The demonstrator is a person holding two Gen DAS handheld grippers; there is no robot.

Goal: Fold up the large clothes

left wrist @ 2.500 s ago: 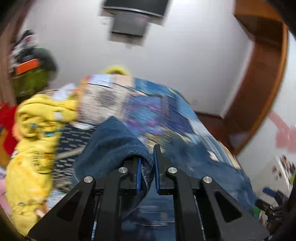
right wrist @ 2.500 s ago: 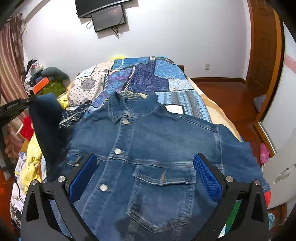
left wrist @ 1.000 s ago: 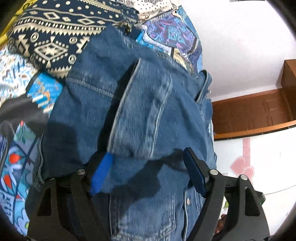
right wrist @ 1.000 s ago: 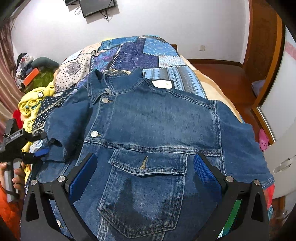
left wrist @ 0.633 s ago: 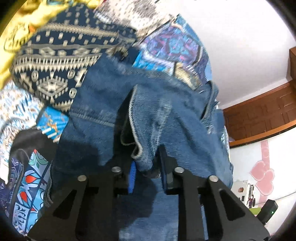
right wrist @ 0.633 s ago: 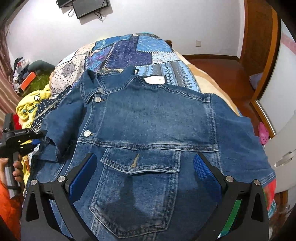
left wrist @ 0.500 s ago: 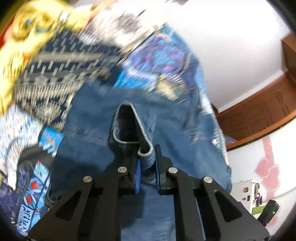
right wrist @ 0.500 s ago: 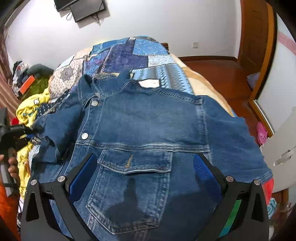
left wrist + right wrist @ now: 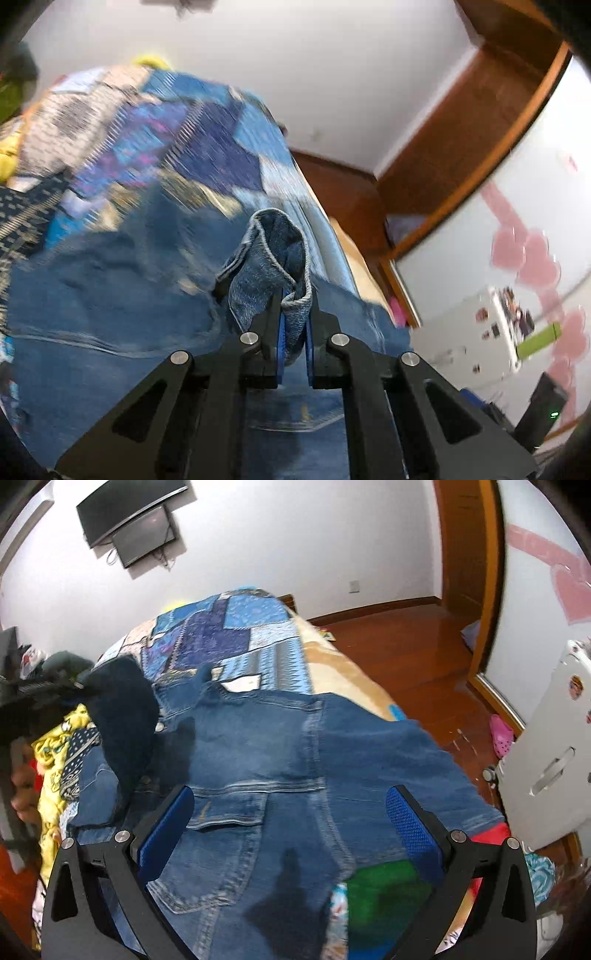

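- Left wrist view: the left gripper (image 9: 294,325) is clenched on the cuff of the denim jacket's sleeve (image 9: 269,258). A fold of pale-edged denim sits pinched between the blue pads (image 9: 281,343), and the cuff's open end rises above the fingertips.
- The rest of the denim jacket (image 9: 110,295) lies spread below the sleeve and to its left, much blurred. Its long axis runs away from the camera, toward the white wall.
- Beyond the jacket stretches the patchwork quilt (image 9: 207,147), blue and purple, which covers the bed. Right of the jacket are a wooden door frame (image 9: 480,147) and a white cabinet (image 9: 480,332) with stickers on it.
- Right wrist view: the right gripper (image 9: 290,816) stands wide open, its blue pads (image 9: 410,819) held over the jacket (image 9: 295,746) with nothing between them.
- The jacket lies front up on the quilt (image 9: 229,635). Its collar (image 9: 207,686) points toward the far wall, its hem is nearest the camera, and a chest pocket (image 9: 225,808) shows close to the left pad.
- At the jacket's left edge the sleeve (image 9: 122,716) is lifted clear of the body in a dark fold, held by the left gripper (image 9: 70,685), which comes in from the picture's left side.
- Left of the jacket is a yellow garment (image 9: 51,746). Under its near right corner show green and red fabric (image 9: 384,886).
- A dark screen (image 9: 136,528) hangs on the wall beyond the collar.
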